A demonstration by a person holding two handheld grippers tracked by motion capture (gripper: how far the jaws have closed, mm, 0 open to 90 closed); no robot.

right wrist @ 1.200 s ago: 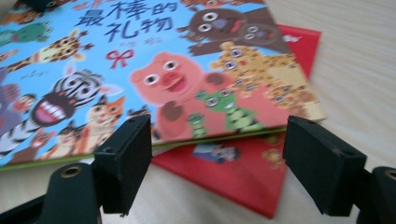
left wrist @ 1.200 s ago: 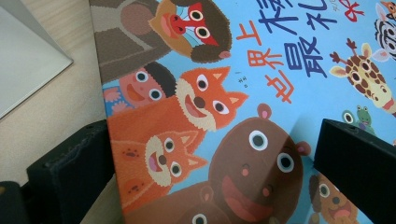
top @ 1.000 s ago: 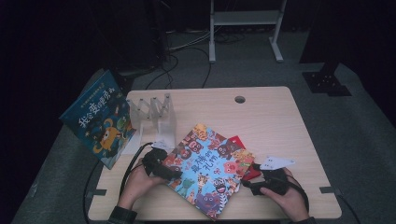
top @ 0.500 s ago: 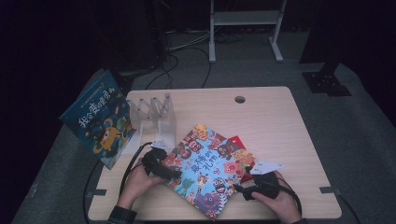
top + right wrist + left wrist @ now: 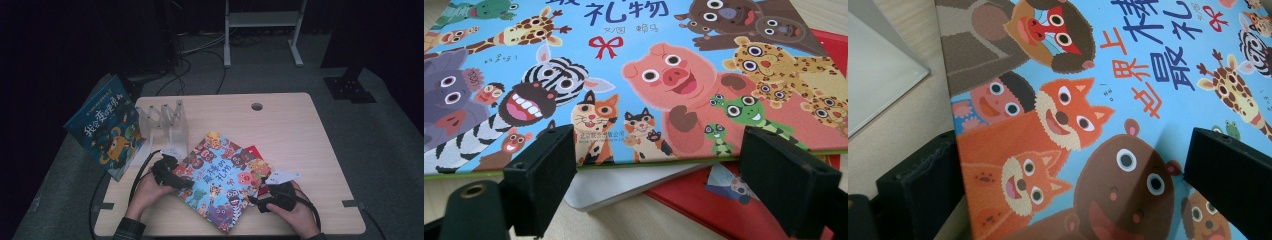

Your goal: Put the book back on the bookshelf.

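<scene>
A large blue picture book with cartoon animals on its cover [image 5: 220, 180] lies askew near the front edge of the pale wooden table [image 5: 295, 130], on top of a red book [image 5: 774, 210] and a thin white sheet [image 5: 624, 182] that stick out beneath it. The left gripper [image 5: 172, 176], held in the person's left hand [image 5: 145, 192], sits at the book's left edge; in the left gripper view its black jaws stand wide apart, one beside the book on the tabletop and one over the cover, gripping nothing. The right gripper [image 5: 260, 200], in the right hand [image 5: 295, 215], faces the book's lower right edge; in the right gripper view its jaws are spread, level with that edge and closed on nothing. Behind the left gripper stands a clear plastic rack [image 5: 162, 122]. A second blue book with an orange monster on its cover [image 5: 107, 127] leans at the table's left side.
</scene>
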